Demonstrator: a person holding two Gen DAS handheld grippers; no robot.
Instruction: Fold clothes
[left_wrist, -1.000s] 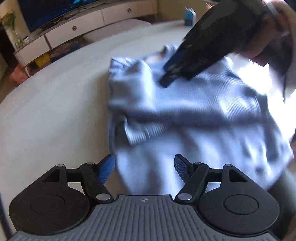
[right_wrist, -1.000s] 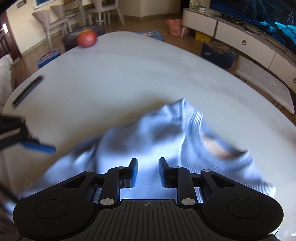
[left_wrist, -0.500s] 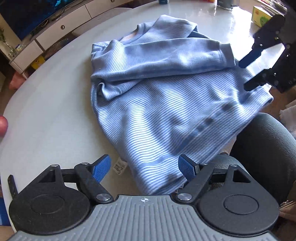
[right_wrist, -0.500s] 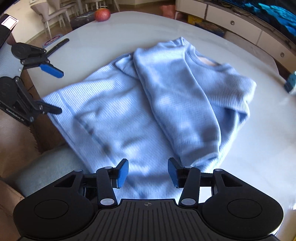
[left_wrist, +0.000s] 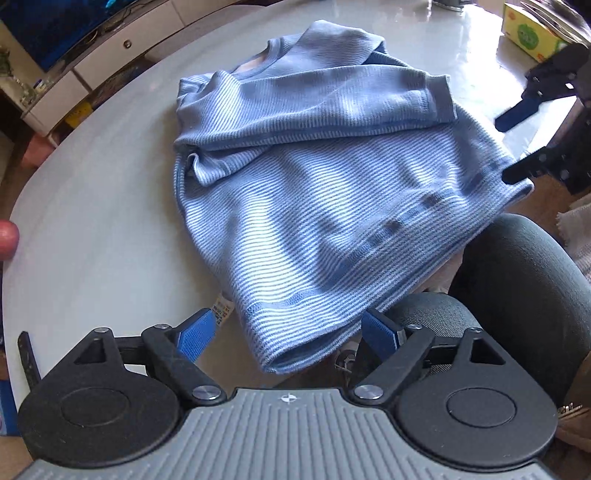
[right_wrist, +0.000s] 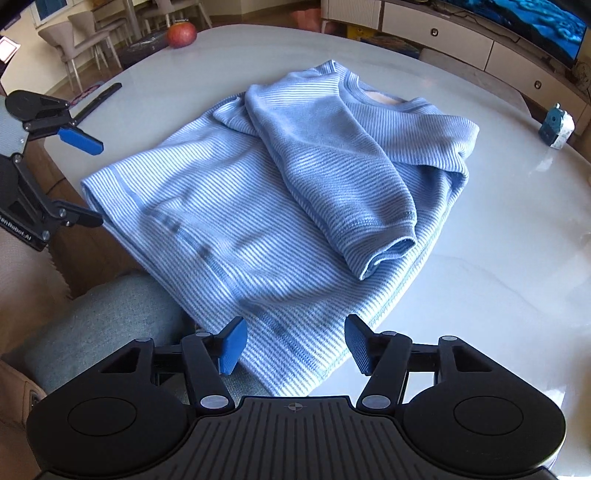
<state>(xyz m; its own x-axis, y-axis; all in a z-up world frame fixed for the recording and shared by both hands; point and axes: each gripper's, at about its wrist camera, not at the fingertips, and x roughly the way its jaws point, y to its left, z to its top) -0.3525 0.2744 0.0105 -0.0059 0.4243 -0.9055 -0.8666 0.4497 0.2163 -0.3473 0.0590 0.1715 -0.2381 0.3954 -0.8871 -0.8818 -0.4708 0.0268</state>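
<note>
With both sleeves laid across its chest, the blue sweater (left_wrist: 332, 192) lies on the white table (left_wrist: 92, 192), hem overhanging the near edge, so left gripper (left_wrist: 288, 334) and right gripper (right_wrist: 291, 347) hover, jaws opening (nothing pinched), probably to take its hem corners

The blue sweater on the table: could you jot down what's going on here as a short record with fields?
garment: light blue ribbed sweater, lying on the white table
sleeves: both folded across the body, one cuff on top
hem: hangs over the near table edge
left gripper: jaws opening, hem corner between them, pads not pressing
right gripper: jaws opening, the other hem corner between them, not gripped
also on table: apple, small blue-and-white box
</note>
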